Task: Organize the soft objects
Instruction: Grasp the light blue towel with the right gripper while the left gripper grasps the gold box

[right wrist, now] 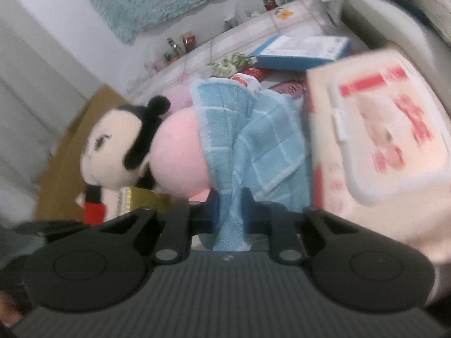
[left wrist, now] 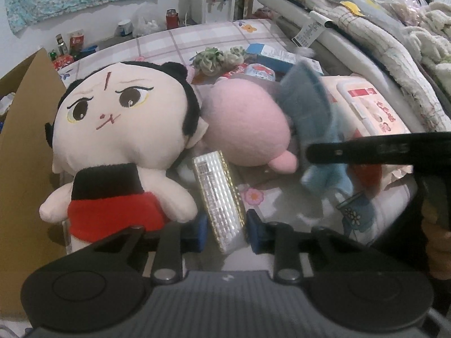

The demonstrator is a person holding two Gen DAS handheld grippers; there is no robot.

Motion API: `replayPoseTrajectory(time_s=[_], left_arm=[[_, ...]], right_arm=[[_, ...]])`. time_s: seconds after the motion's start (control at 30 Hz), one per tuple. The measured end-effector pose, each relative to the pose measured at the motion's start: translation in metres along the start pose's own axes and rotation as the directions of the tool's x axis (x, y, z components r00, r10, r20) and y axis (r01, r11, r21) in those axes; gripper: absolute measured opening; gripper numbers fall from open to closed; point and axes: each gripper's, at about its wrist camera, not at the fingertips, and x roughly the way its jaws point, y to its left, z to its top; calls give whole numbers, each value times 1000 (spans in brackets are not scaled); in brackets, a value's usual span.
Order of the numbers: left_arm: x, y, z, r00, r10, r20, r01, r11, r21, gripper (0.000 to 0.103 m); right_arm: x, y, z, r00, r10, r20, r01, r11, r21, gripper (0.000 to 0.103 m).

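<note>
Right gripper (right wrist: 230,211) clamped on light blue checked cloth (right wrist: 253,146); cloth draped against round pink plush toy (right wrist: 180,152) at its 9 o'clock. Left gripper (left wrist: 225,229) seen with shiny silver-and-gold rectangular pack (left wrist: 218,200) between blue pads; contact not clear, grip cannot be told. Big-headed cream plush doll with black hair, red shorts (left wrist: 121,129) propped at 10 o'clock, touching pink plush.

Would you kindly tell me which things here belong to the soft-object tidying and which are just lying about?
Belongs to the job: doll plush, pink plush, blue cloth pinched in the right gripper.

Lying about: silver box between the left gripper's fingers, wipes pack, blue carton.
</note>
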Motion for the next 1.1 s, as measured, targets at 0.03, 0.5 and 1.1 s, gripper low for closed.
replayPoseTrajectory(time_s=[0.03,0.5,1.1], left_arm=[[-1,0,-1,1000,-5,1,5,1000,-4,28],[-14,-5,-14,994,-108,-6,108,994,-27,28],[-7,8,-16,989,-145,-6,144,988,-53,28]], right_arm=[[-7,-4,-3,999,48,2,-49,998,42,14],[-31,-16,-55,999,-24,-23,28,984,178,57],[8,24,-24,983,-184,11,184,983,16,87]])
